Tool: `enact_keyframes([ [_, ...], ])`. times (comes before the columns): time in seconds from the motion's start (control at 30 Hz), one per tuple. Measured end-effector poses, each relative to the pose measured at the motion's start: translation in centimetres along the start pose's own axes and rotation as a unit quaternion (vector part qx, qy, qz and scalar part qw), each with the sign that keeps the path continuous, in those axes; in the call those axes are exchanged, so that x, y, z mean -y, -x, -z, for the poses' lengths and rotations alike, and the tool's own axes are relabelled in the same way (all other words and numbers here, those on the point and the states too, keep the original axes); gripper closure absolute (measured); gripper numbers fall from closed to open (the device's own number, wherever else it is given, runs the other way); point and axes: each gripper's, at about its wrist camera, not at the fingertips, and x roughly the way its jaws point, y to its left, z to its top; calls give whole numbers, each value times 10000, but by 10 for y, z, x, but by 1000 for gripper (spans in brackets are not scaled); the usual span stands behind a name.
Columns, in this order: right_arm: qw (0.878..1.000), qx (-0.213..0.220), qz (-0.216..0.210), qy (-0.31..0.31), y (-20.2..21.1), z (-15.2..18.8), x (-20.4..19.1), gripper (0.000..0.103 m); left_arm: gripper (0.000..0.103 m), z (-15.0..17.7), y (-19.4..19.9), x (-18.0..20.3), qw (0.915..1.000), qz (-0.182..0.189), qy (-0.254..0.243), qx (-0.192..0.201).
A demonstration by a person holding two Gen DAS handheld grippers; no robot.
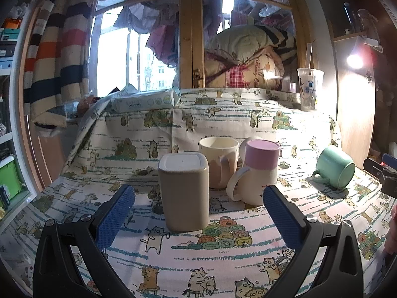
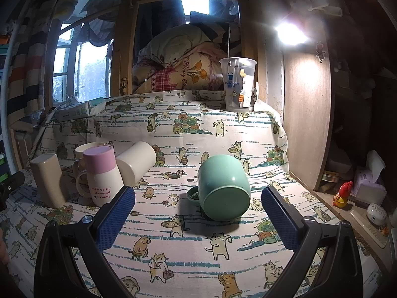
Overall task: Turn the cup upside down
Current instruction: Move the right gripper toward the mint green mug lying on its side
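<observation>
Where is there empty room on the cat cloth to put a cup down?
Bare cloth lies between the tipped green mug and the clear plastic cup, also in front of the mug. It is crowded around the beige container, pink-bottomed cup and cream mug.

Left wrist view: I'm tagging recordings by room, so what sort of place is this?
Probably a lived-in bedroom at home, not a kitchen or lab. Folded quilts are piled behind the table, clothes hang by the window, and a cat-print cloth covers the table.
</observation>
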Motion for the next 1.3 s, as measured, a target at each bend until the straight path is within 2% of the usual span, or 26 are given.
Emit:
enact_keyframes([
  [0.13,9999,58,141,-4,7,-1,1,0,0,0,6,1,9999,-23,-56,135],
  [0.23,9992,225,316,49,17,-2,4,0,0,-1,19,0,9982,333,16,491],
  [0.27,9988,271,399,68,20,-2,3,0,0,-2,22,1,9983,288,32,510],
  [0.4,9986,385,341,122,32,-7,6,0,0,-8,21,14,9992,200,-224,255],
  [0.53,9992,208,274,214,37,-14,5,0,0,-12,20,27,9995,176,-266,20],
  [0.67,9968,285,709,226,44,-15,3,0,0,-18,16,34,9994,172,-118,-281],
  [0.73,9982,149,571,129,44,-17,8,0,0,-21,16,40,9991,232,-183,-300],
  [0.83,9991,-333,121,-235,39,-21,21,0,0,-26,18,49,9986,298,-310,-302],
  [0.9,9978,-492,-131,-419,35,-23,30,0,0,-30,16,57,9980,345,-354,-393],
  [1.3,9958,-875,-192,-205,0,-35,43,0,0,-43,-18,86,9940,433,-452,-895],
])
